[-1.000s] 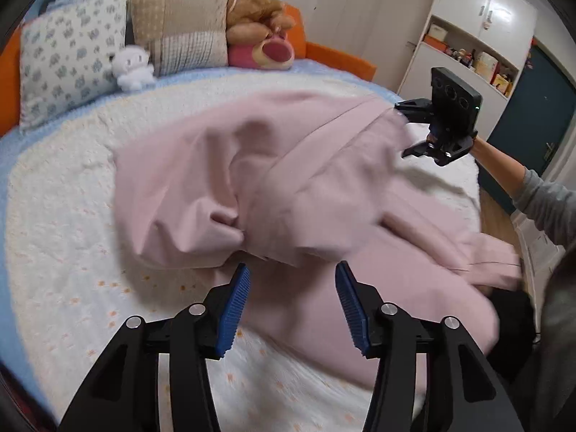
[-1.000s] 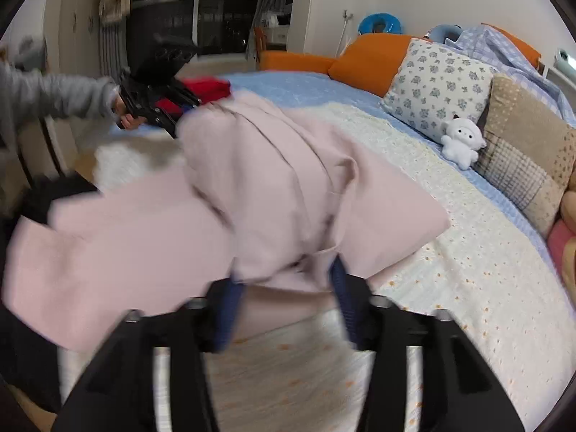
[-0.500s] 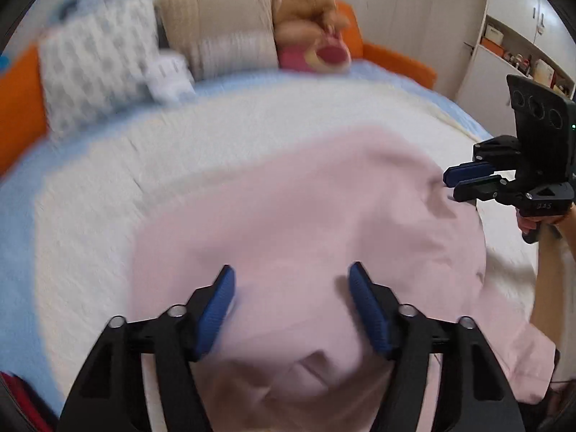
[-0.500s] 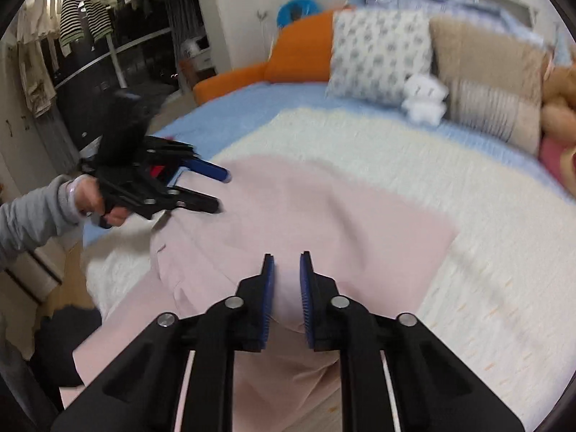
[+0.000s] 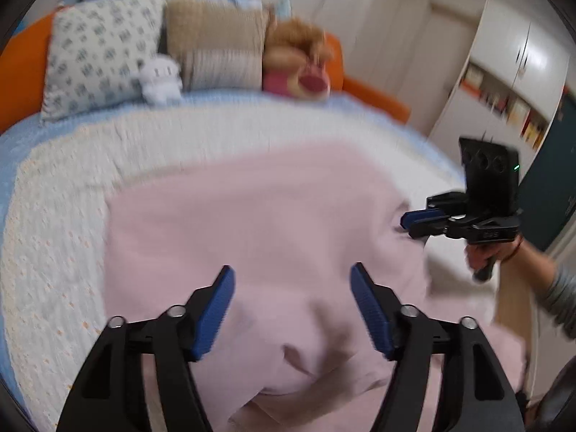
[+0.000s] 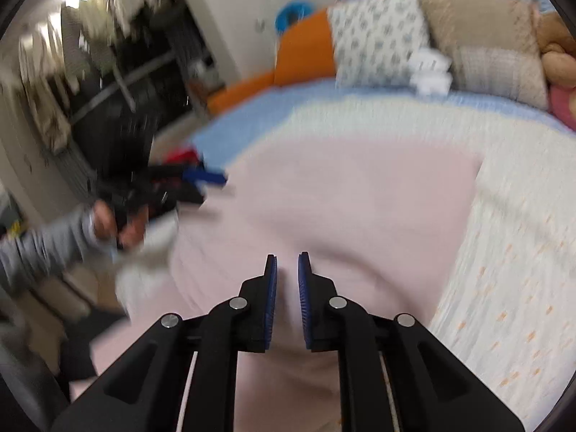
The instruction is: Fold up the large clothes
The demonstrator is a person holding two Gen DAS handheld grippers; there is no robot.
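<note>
The left gripper (image 5: 291, 309) hangs over the pink garment (image 5: 270, 223), jaws wide and just opened further, gripping nothing. The right gripper (image 6: 287, 288) has narrowed to a slim gap (nothing visibly pinched). The garment lies flat on the white bedspread (image 5: 54, 234); pillows (image 5: 97, 54) beyond.

- Wide bare stretch of bed (image 5: 54, 216) lies to the left of the pink garment (image 5: 259, 223); nothing stands on it.
- Far edge blocked: patterned pillow (image 5: 100, 54), white plush toy (image 5: 160, 79), beige cushion (image 5: 216, 46) and brown stuffed bear (image 5: 298, 68) line up there.
- Right side: the right hand-held gripper (image 5: 408, 221) hangs at the garment's edge, white cabinets (image 5: 504, 90) behind it.
</note>
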